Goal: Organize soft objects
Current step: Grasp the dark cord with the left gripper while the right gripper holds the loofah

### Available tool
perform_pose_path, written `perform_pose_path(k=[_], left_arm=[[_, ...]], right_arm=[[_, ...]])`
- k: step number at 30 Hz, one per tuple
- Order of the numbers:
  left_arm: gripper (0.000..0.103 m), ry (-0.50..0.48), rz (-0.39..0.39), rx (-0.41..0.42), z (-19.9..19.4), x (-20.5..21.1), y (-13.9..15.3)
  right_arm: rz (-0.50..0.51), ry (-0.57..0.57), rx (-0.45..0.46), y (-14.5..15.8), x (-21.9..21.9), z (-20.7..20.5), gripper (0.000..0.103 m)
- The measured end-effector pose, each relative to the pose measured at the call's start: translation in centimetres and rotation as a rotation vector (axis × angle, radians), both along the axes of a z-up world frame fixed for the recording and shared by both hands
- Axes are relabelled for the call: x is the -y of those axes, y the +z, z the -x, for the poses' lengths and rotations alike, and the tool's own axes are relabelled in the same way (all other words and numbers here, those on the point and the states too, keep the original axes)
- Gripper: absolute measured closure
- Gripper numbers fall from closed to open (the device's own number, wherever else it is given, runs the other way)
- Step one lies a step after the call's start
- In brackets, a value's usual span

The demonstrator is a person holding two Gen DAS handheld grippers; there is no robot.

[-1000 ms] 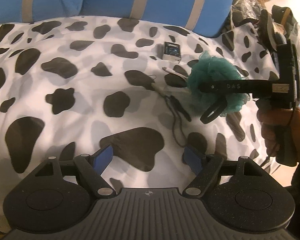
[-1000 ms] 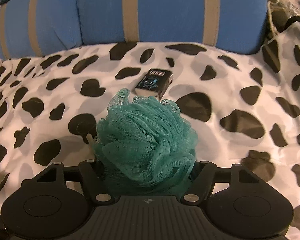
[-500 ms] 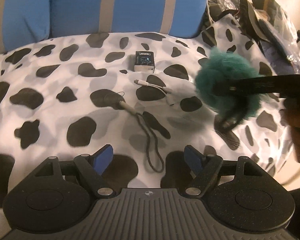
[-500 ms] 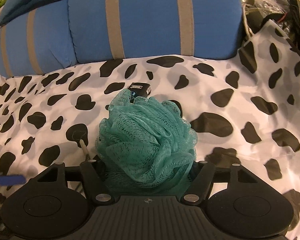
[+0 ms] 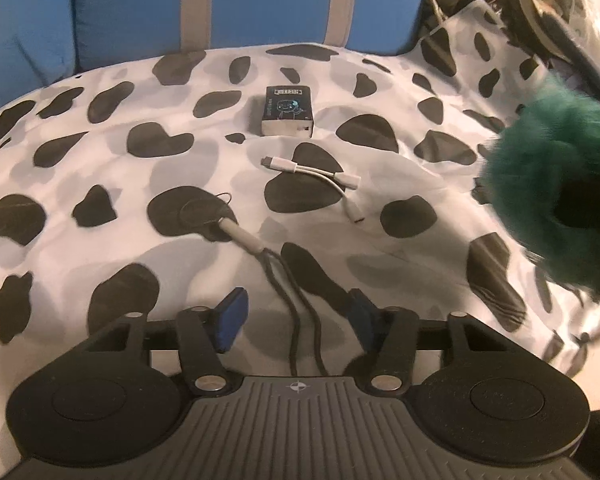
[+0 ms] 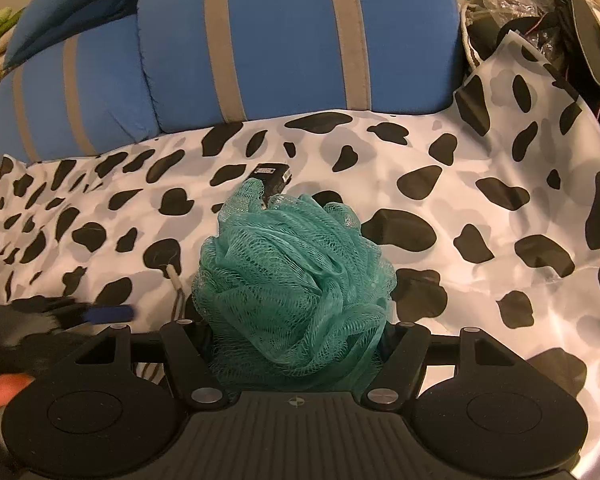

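The right gripper pinches a teal mesh bath puff. The puff is squeezed between its two black fingers and bulges up above them. It is held in the air over the cow-spot blanket. From the left wrist camera the same puff shows at the right edge, blurry, with a dark shape across it that may be the right gripper, but the blur makes that hard to tell.

The left gripper has its blue pads spread apart. Its jaws have just been closing, but they press on nothing. A dark cord lies on the blanket and runs between the two pads. The pads do not seem to touch it. The cord joins a short pale stick that lies farther up on a black spot.

A white adapter cable lies near the middle of the blanket. Just beyond it sits a small dark box with a picture on top. In the right wrist view the box peeks out right behind the puff.

At the back of the blanket stand blue cushions with grey stripes. A pile of dark, messy things sits at the far right corner.

In the right wrist view, the left gripper shows as a blur at the left edge, with a bit of a hand below it.
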State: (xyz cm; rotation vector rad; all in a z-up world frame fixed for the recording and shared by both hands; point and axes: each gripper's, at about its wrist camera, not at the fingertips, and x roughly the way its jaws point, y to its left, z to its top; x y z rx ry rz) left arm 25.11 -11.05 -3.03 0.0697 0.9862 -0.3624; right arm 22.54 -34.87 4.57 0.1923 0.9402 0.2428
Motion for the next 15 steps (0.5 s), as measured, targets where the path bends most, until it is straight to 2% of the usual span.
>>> perform_pose_path(k=[2, 4, 8, 10, 12, 15], left_arm=[[0.050, 0.001, -0.001, -0.008, -0.7, 0.3, -0.5], [0.060, 0.010, -0.013, -0.023, -1.4, 0.6, -1.0], [0.065, 0.029, -0.028, -0.035, -2.3, 0.8, -1.5], [0.084, 0.027, -0.063, -0.025, -2.5, 0.9, -1.5], [0.094, 0.041, -0.086, -0.025, -2.6, 0.7, -1.5], [0.097, 0.045, -0.065, -0.050, -2.4, 0.0, -1.3]], right_arm=[[-0.010, 0.000, 0.000, 0.3, 0.0, 0.4, 0.033], [-0.013, 0.001, -0.001, 0.4, 0.0, 0.6, 0.033], [-0.023, 0.000, -0.001, 0.5, -0.1, 0.6, 0.033], [-0.037, -0.002, 0.001, 0.6, -0.1, 0.5, 0.033], [-0.039, 0.003, 0.005, 0.8, -0.4, 0.5, 0.033], [-0.036, 0.020, 0.008, 0.9, -0.9, 0.3, 0.033]])
